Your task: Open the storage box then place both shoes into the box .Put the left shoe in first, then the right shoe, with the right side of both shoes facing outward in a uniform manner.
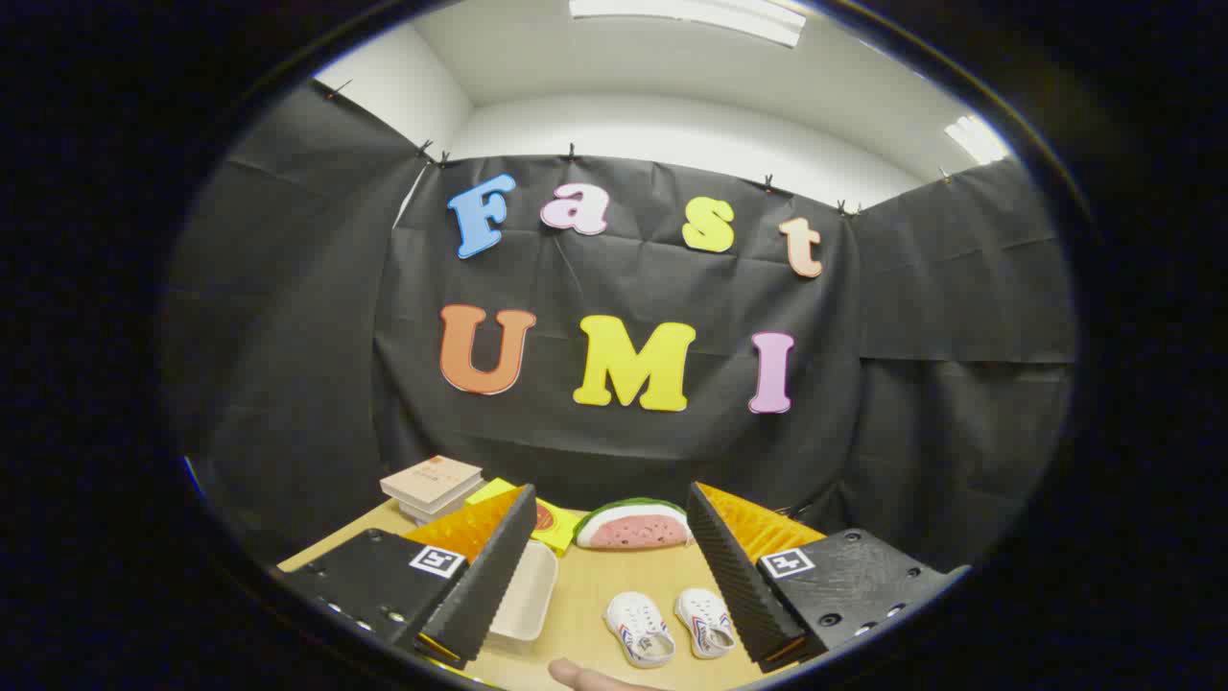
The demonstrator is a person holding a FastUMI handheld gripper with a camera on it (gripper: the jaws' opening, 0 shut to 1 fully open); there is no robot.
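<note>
Two small white shoes with red and blue stripes lie side by side on the wooden table, one shoe (639, 629) to the left and the other shoe (705, 622) close to the right finger. A cream storage box (526, 595) sits just beside the left finger, partly hidden by it; I cannot tell whether it has a lid on. My gripper (606, 561) is held above the table, open, with nothing between its fingers. The shoes lie below and between the fingers.
A watermelon-slice toy (633, 525) rests at the back of the table (585, 585). Stacked books (432, 485) and yellow cards (552, 523) sit at the back left. A person's fingertip (585, 677) shows at the table's near edge.
</note>
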